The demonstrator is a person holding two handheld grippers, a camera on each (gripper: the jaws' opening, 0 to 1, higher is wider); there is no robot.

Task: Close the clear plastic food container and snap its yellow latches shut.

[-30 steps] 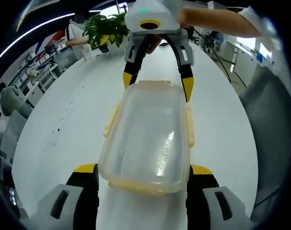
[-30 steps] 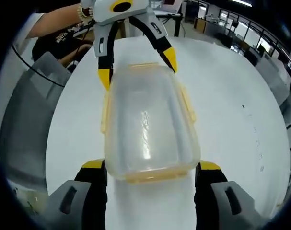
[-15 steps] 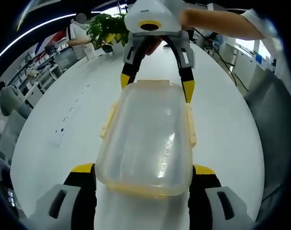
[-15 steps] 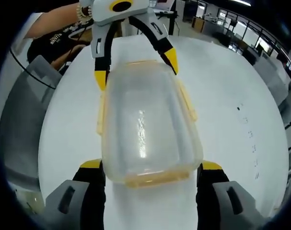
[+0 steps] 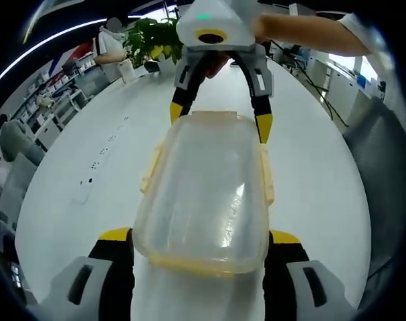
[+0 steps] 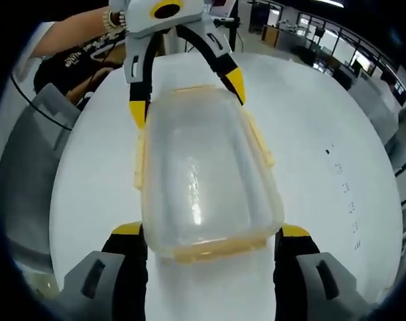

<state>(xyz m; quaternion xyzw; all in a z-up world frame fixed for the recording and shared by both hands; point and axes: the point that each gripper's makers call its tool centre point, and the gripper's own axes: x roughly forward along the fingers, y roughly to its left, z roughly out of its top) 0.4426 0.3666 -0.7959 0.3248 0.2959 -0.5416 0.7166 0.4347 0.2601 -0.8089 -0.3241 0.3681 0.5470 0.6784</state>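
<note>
Presently, on hand:
Container: clear plastic food container (image 5: 204, 190) w/ lid on, lying on white table (image 5: 89, 154), held lengthwise betw. the two tongs, one at each short end.
Latches: yellow latches (image 5: 265, 175) on both long sides stick out from the lid, look unsnapped; end flaps yellow too, state can't tell.
Left gripper (image 5: 197, 235): jaws spread wide, one on each side of the near short end, tips at its corners; a squeeze can't be confirmed. In right gripper view it stands at the far end (image 6: 186, 93).
Right gripper (image 6: 204, 233): jaws wide apart likewise, bracketing its near end; contact looks likely, firm hold can't tell. In left gripper view it stands at the far end (image 5: 218, 112).
Handling (est.): empty, so light; thin walls prob. flex under pinch; smooth plastic on smooth top will skid if pushed from one end only. Brace at the ends, as now; press latches at mid-flap, down and inward vs. the wall.
Change vs. half a sec. ago: almost none. Container and both tongs in the same relation; background shifted slightly, prob. camera drift. No latch has moved.
Other: potted plant (image 5: 152, 40) at far end of table; person's arm (image 5: 303, 30) behind right gripper.
</note>
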